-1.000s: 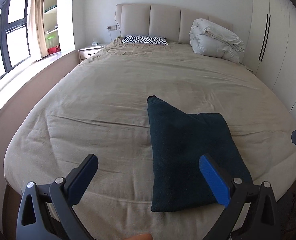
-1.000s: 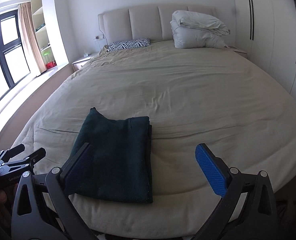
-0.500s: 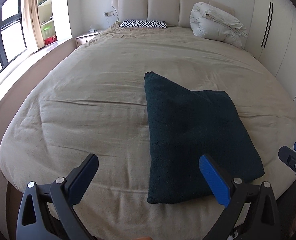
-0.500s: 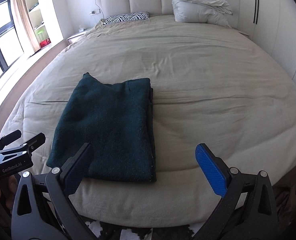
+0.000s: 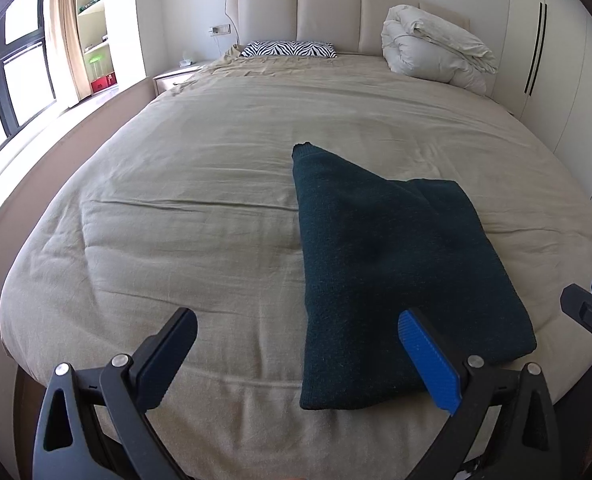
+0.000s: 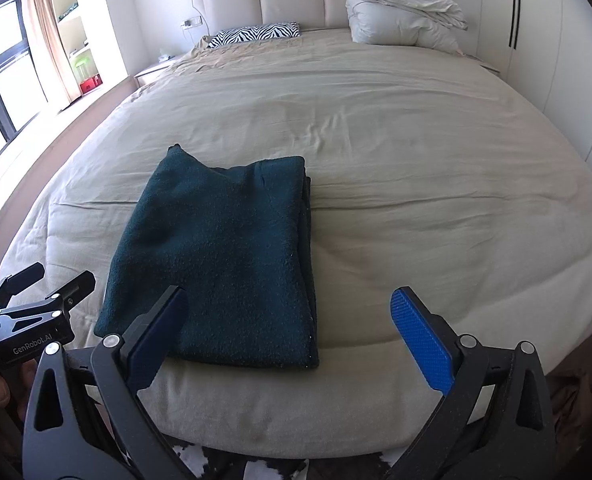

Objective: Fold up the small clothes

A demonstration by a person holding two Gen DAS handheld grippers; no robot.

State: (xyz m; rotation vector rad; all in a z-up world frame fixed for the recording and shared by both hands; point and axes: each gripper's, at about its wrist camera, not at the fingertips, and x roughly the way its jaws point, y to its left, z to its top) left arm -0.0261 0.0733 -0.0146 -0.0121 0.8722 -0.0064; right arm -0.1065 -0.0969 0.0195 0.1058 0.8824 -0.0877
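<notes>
A dark green knitted garment point(image 5: 380, 264) lies folded flat on the beige bed near its foot edge; it also shows in the right wrist view point(image 6: 224, 256). One far corner sticks out past the folded rectangle. My left gripper point(image 5: 296, 356) is open and empty, held above the bed's foot edge, left of the garment's near edge. My right gripper point(image 6: 292, 332) is open and empty, above the garment's near right corner. Each gripper shows at the edge of the other's view.
The bed point(image 5: 200, 184) is covered with a beige quilt. A zebra pillow point(image 5: 288, 49) and a folded white duvet point(image 5: 436, 54) lie by the headboard. A nightstand point(image 5: 176, 76) and window are at the left, wardrobes point(image 5: 556, 60) at the right.
Both grippers have tilted and shifted a little over the bed's foot; the garment now appears larger and closer than a second ago. The garment itself has not moved. Both stay open.
</notes>
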